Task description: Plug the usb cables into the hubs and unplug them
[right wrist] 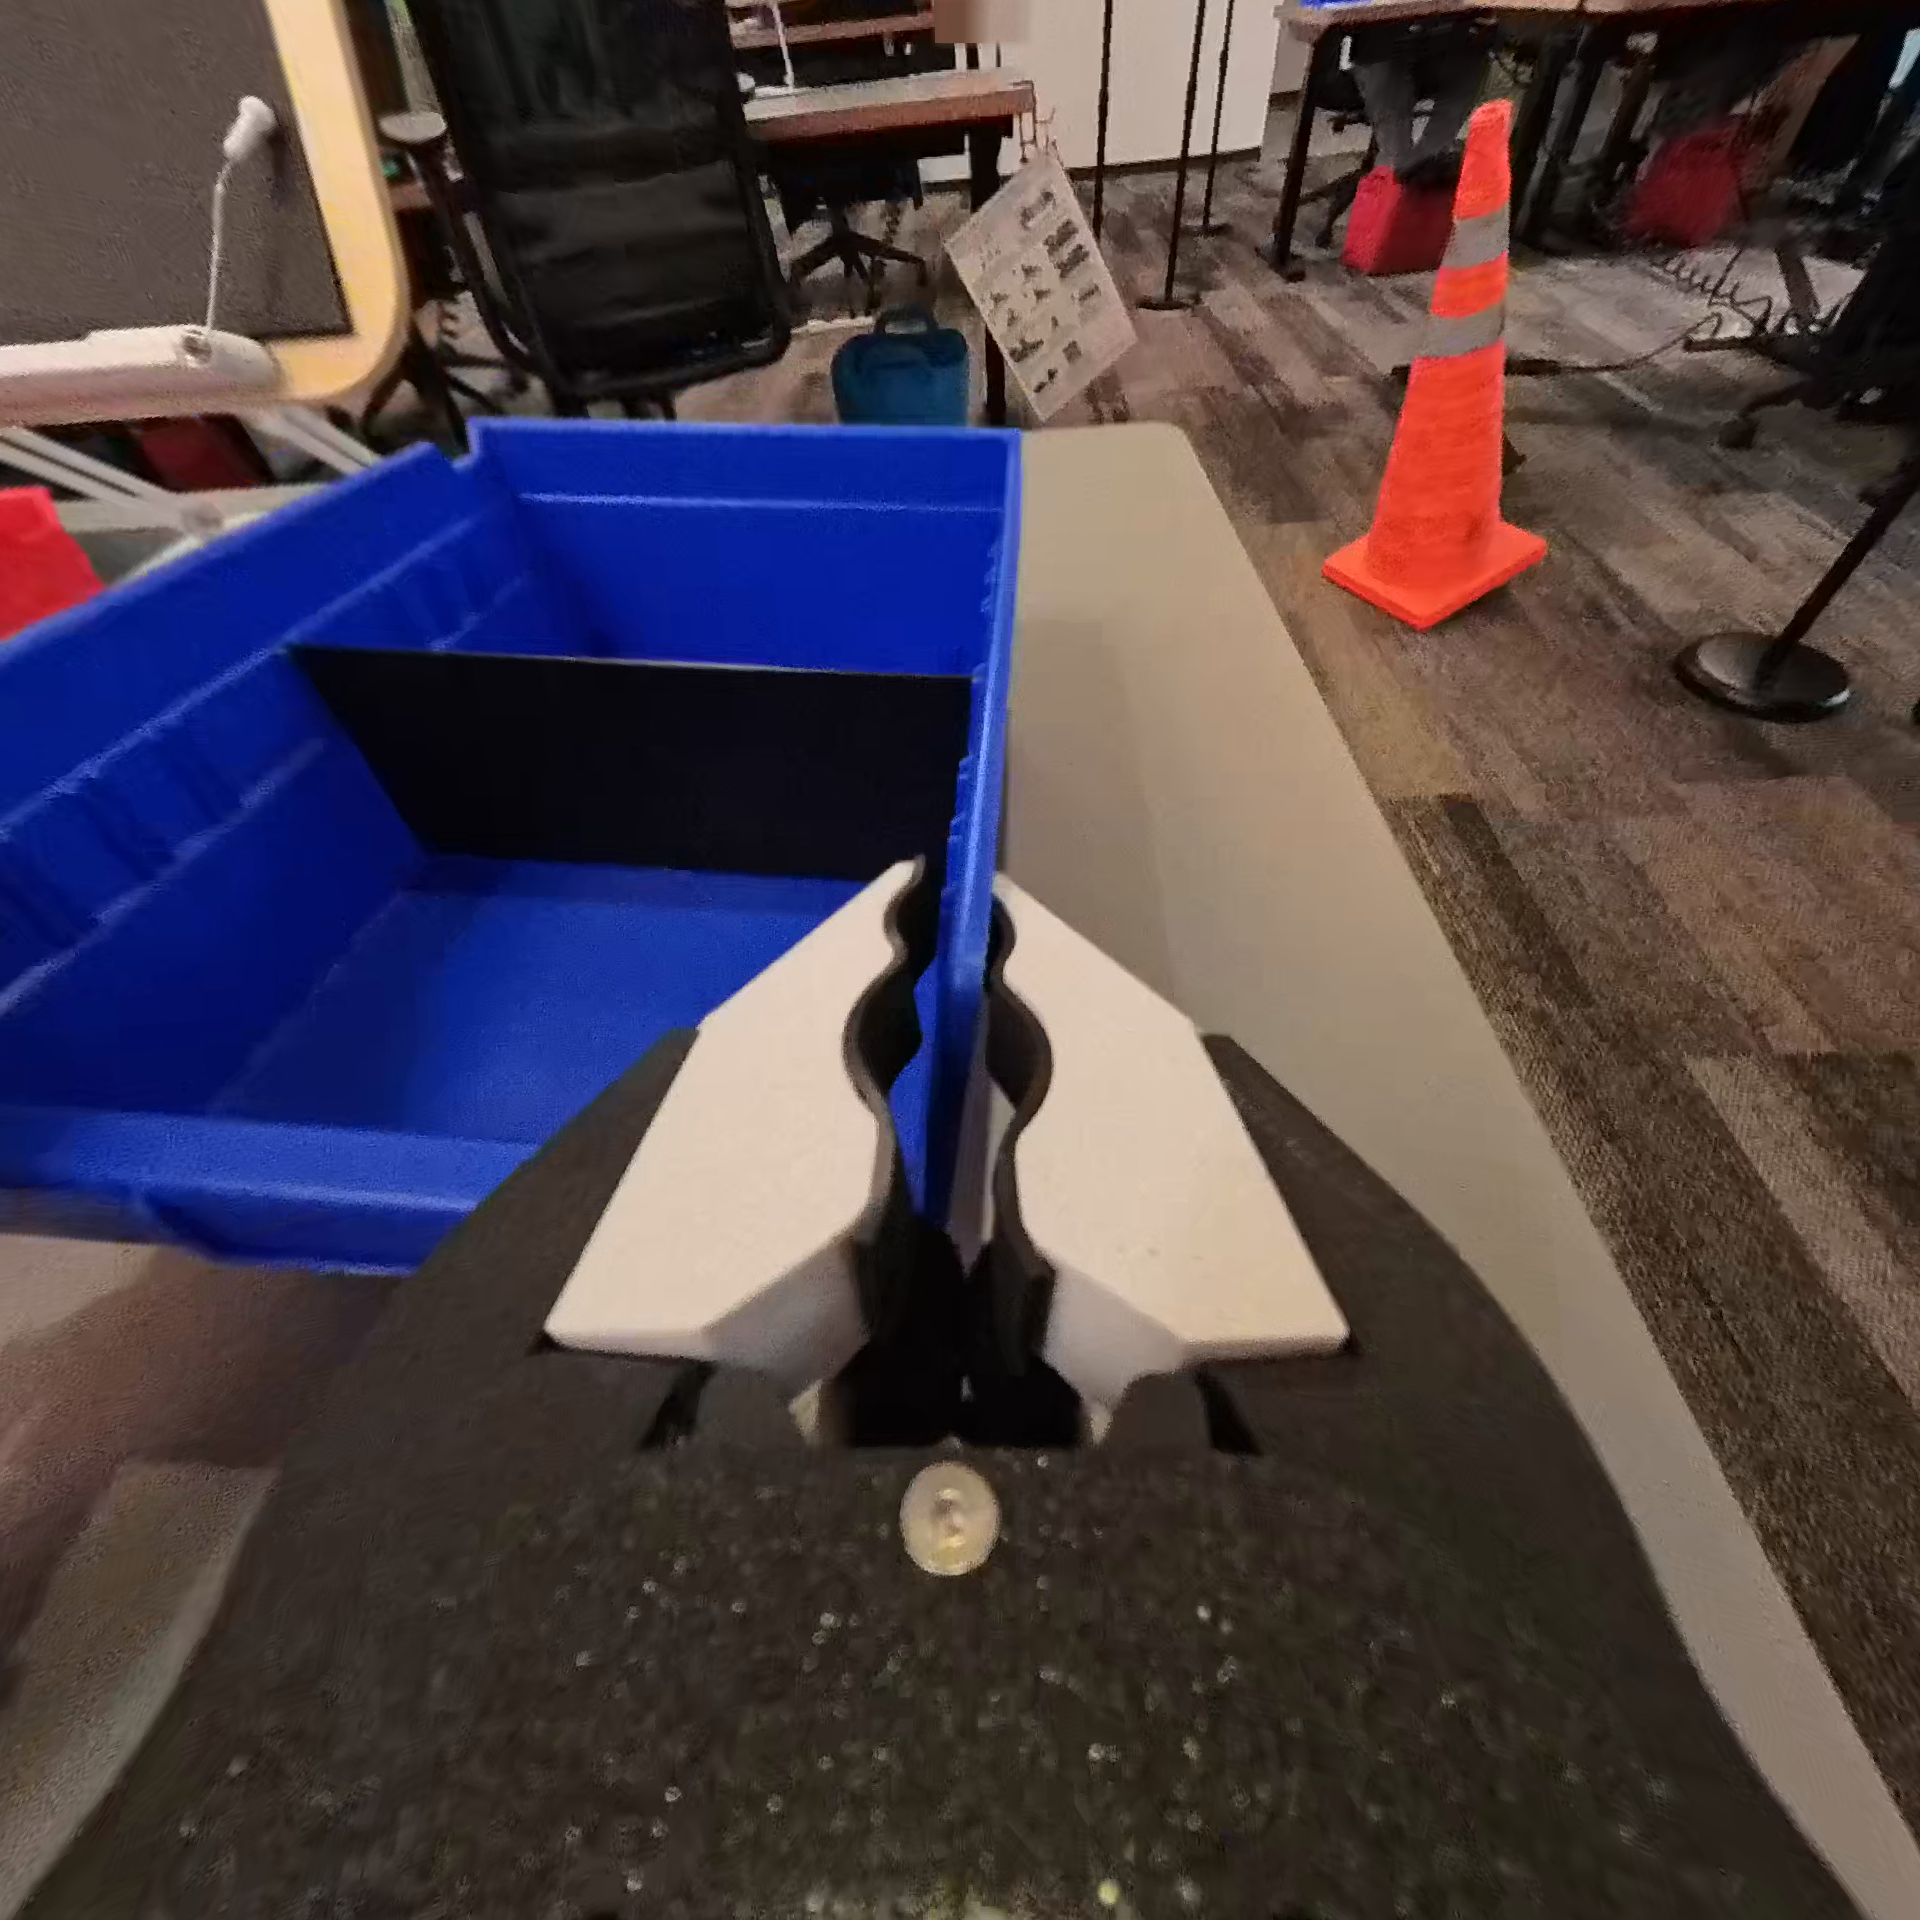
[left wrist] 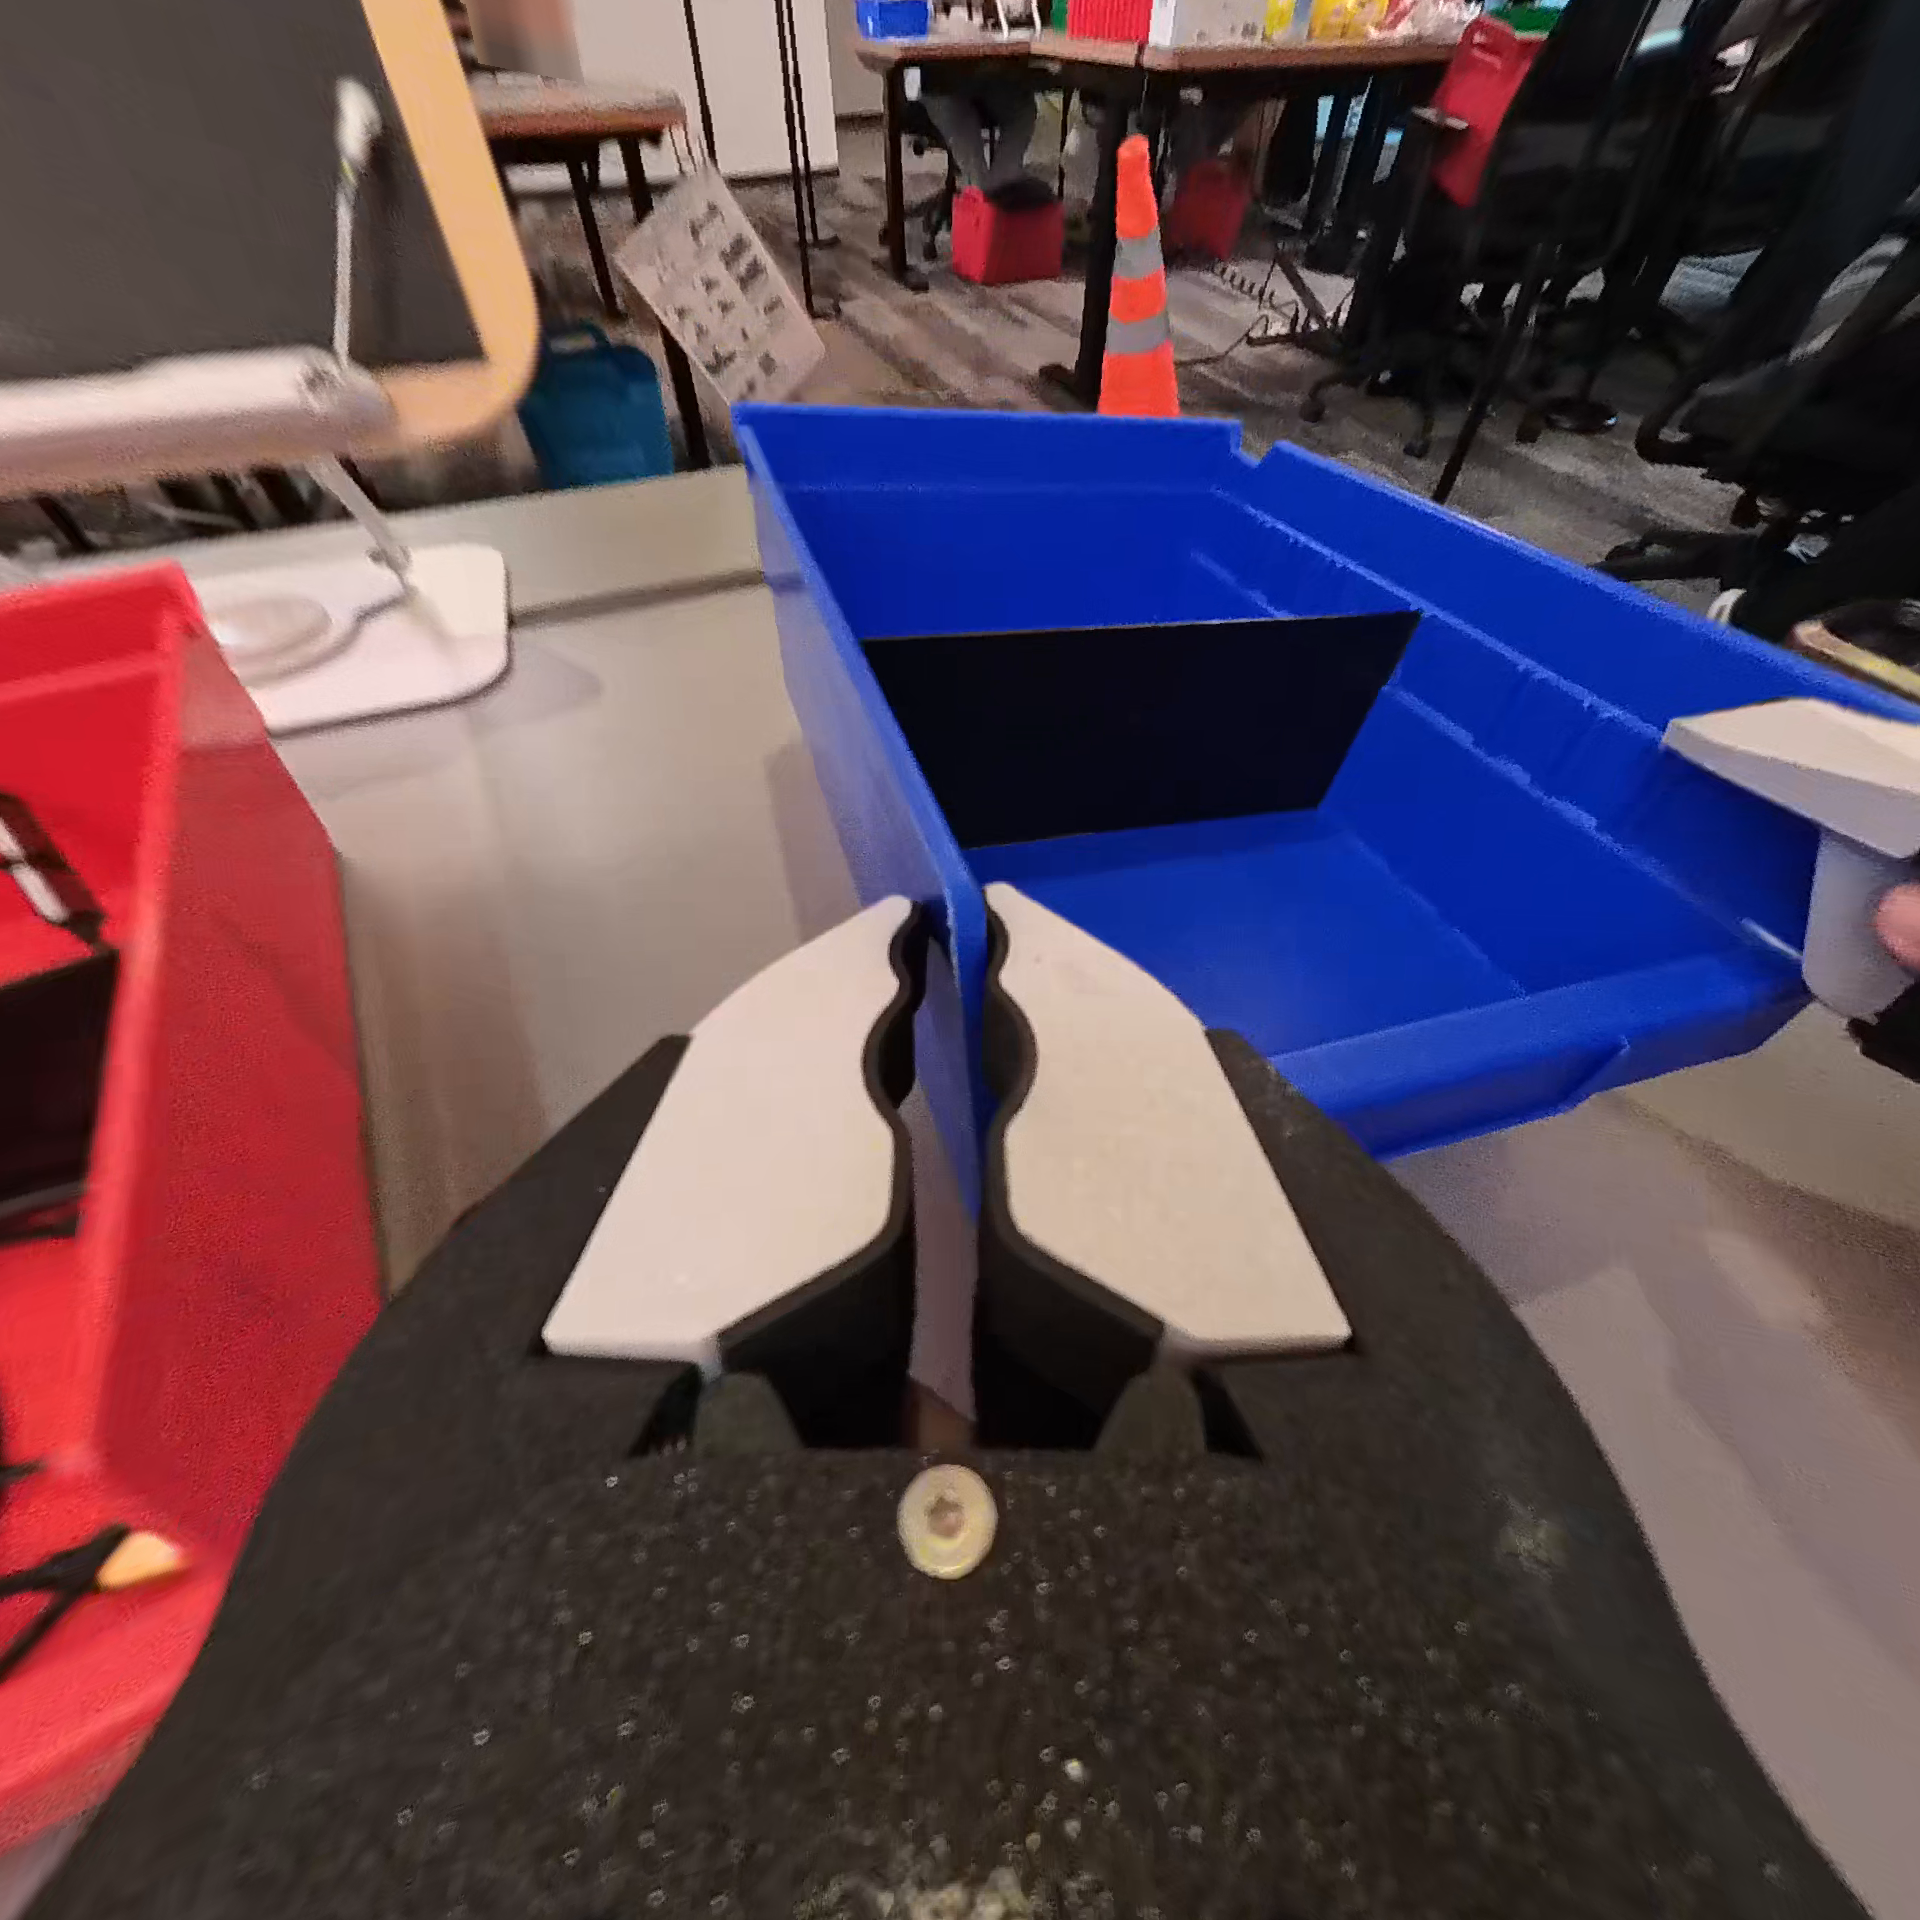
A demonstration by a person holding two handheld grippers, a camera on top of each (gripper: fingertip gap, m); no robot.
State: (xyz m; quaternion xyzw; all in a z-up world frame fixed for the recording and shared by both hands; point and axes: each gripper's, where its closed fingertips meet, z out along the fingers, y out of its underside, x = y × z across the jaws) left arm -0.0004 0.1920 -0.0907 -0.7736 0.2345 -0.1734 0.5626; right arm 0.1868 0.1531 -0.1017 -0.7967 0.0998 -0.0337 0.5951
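Note:
An empty blue plastic bin point(left wrist: 1299, 935) with a black divider point(left wrist: 1122, 727) across its middle stands on the grey table. My left gripper point(left wrist: 951, 914) is shut on the bin's left side wall. My right gripper point(right wrist: 956, 883) is shut on the bin's right side wall point(right wrist: 977, 727); it also shows in the left wrist view point(left wrist: 1839, 831) at the right edge. The bin point(right wrist: 468, 987) looks tilted in both views. No USB cable or hub shows plainly; black items and a thin black cable point(left wrist: 62, 1579) lie in the red bin at the left.
A red bin point(left wrist: 187, 1039) stands close on the left. A white lamp base point(left wrist: 364, 644) sits behind it on the table point(left wrist: 582, 883). The table's right edge point(right wrist: 1299, 831) runs beside the floor. An orange cone point(right wrist: 1455, 395) and office chairs stand beyond. My right fingertips sit around 20 centimetres from my left ones.

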